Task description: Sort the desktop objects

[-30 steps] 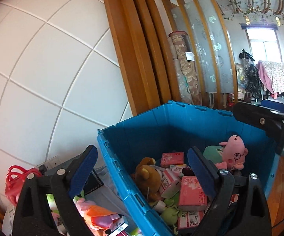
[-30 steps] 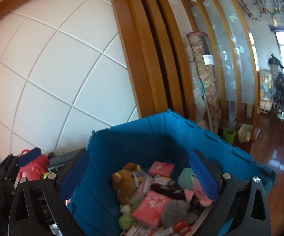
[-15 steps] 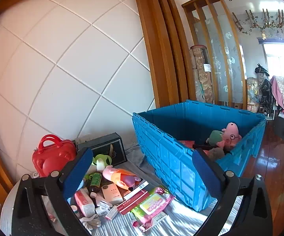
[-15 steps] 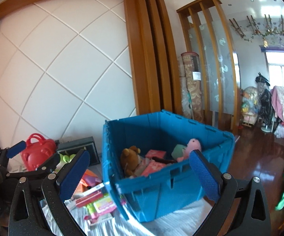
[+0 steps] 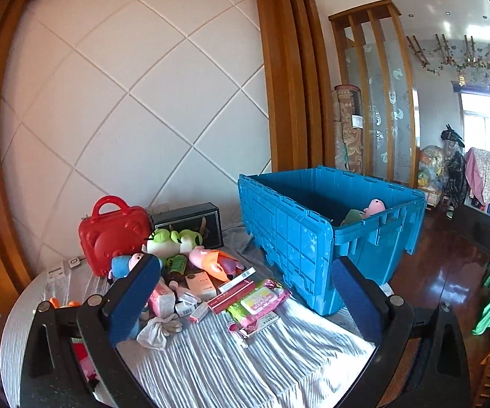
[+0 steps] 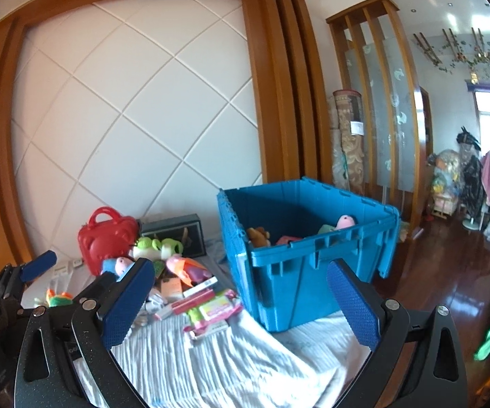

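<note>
A big blue crate [image 5: 316,234] stands on a grey striped cloth [image 5: 231,357]; it also shows in the right wrist view [image 6: 296,272]. Plush toys and pink boxes lie inside it, a pink pig plush [image 5: 374,205] showing above the rim. Left of the crate lies a pile of small things: a wipes pack [image 5: 258,297], a red-and-white box [image 5: 233,290], a pink-orange plush [image 5: 211,260], a green-white plush [image 5: 172,239]. My left gripper [image 5: 245,302] is open and empty, held back above the cloth. My right gripper [image 6: 241,302] is open and empty, likewise back from the crate.
A red toy case [image 5: 112,234] and a black box [image 5: 190,221] stand behind the pile by the white panelled wall. A white rag [image 5: 158,331] lies near the front. The table edge drops to a dark wood floor [image 6: 449,292] on the right. The left gripper [image 6: 24,272] shows at the right wrist view's left edge.
Both grippers have pulled back and away from over the crate, open and empty throughout. The pile of small things and the cloth have come into view.
</note>
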`<move>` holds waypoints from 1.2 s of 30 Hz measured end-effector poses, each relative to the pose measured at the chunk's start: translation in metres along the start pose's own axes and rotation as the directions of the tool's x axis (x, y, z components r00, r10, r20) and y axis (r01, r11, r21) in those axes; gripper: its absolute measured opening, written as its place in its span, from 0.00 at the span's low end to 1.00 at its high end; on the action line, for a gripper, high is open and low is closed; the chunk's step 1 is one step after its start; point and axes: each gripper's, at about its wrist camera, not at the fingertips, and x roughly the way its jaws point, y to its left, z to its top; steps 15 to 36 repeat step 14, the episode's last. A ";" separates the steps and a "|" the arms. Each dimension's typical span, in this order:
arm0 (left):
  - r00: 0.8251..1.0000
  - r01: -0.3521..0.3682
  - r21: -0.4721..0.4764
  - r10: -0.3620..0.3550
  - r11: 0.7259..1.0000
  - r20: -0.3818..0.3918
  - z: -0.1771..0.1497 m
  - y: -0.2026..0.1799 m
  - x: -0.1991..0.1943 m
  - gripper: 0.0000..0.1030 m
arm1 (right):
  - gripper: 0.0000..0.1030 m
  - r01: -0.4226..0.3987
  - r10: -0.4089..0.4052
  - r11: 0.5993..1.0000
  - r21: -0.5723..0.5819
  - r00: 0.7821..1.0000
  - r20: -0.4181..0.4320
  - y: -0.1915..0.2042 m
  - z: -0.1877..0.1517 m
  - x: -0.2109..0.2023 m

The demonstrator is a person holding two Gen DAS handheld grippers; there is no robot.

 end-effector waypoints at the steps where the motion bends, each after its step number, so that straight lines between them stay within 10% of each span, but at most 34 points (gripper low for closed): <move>1: 1.000 -0.004 -0.009 0.004 1.000 0.004 -0.002 0.000 -0.004 0.99 | 1.00 -0.018 0.018 1.000 0.005 1.000 -0.011 -0.001 -0.001 -0.002; 14: 0.992 -0.127 -0.032 0.128 0.991 0.019 -0.013 0.000 -0.037 0.99 | 1.00 -0.081 0.080 0.996 -0.036 0.996 -0.044 0.005 -0.013 -0.021; 36: 0.992 -0.127 -0.032 0.128 0.991 0.019 -0.013 0.000 -0.037 0.99 | 1.00 -0.081 0.080 0.996 -0.036 0.996 -0.044 0.005 -0.013 -0.021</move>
